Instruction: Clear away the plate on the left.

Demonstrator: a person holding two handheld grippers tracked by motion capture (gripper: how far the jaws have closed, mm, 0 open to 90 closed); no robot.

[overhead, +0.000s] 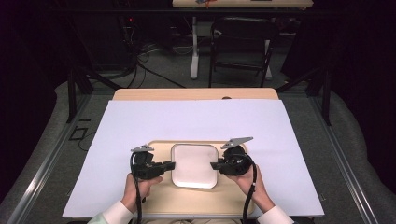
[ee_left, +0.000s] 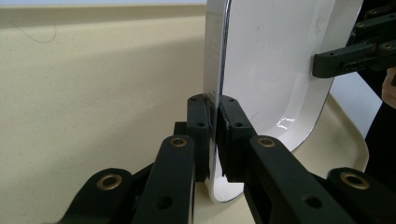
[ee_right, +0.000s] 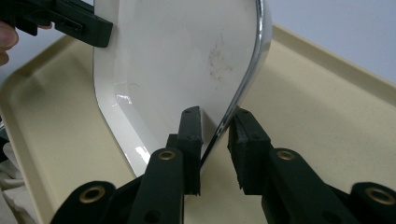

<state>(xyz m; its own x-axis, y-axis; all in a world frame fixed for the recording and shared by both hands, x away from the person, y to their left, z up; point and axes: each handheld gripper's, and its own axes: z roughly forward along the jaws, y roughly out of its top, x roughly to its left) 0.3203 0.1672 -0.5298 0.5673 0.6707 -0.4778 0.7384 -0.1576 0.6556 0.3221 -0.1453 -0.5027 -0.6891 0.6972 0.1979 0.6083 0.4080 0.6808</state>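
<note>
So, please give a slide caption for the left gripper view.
Left tool clamps a white square plate's rim above a beige tray.

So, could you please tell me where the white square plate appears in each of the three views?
High view: the white plate lies at lower centre, between the two grippers, over the beige tray.
Left gripper view: its rim runs up the centre, pinched between the jaws, its face at upper right.
Right gripper view: upper centre, rim between the jaws.
Shared landmark: the beige tray beneath it.

We find no legible text, label, brand, number or sign in any view: none on the plate (overhead: pixel 194 165), none on the tray (overhead: pixel 163 200), none on the grippers' black jaws.
</note>
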